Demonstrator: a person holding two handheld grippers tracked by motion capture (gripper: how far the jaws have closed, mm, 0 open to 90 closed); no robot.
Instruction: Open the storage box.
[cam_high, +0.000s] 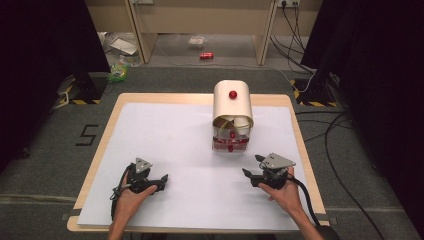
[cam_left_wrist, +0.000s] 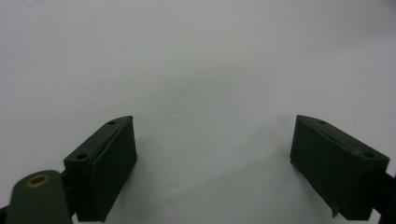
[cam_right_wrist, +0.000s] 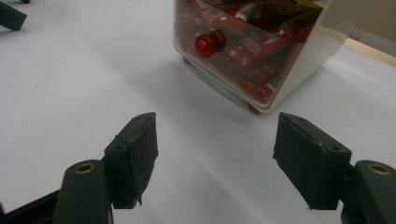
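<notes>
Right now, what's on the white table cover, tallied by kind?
Cream dispenser box with red knobs, clear front packed with red packets: 1
Handheld grippers, left gripper and right gripper, both open and empty: 2
Total: 3

A black "5" (cam_high: 88, 134) is marked on the grey floor (cam_high: 45, 150) (left of the table).

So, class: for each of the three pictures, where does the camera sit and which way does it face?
High view: above the person's side, facing forward and down on the white-topped table; forearms and both grippers show.
Left gripper view: rides the left gripper, facing bare white tabletop; open black jaws.
Right gripper view: rides the right gripper, facing the cream container with red knobs, shared with the high view.
</notes>
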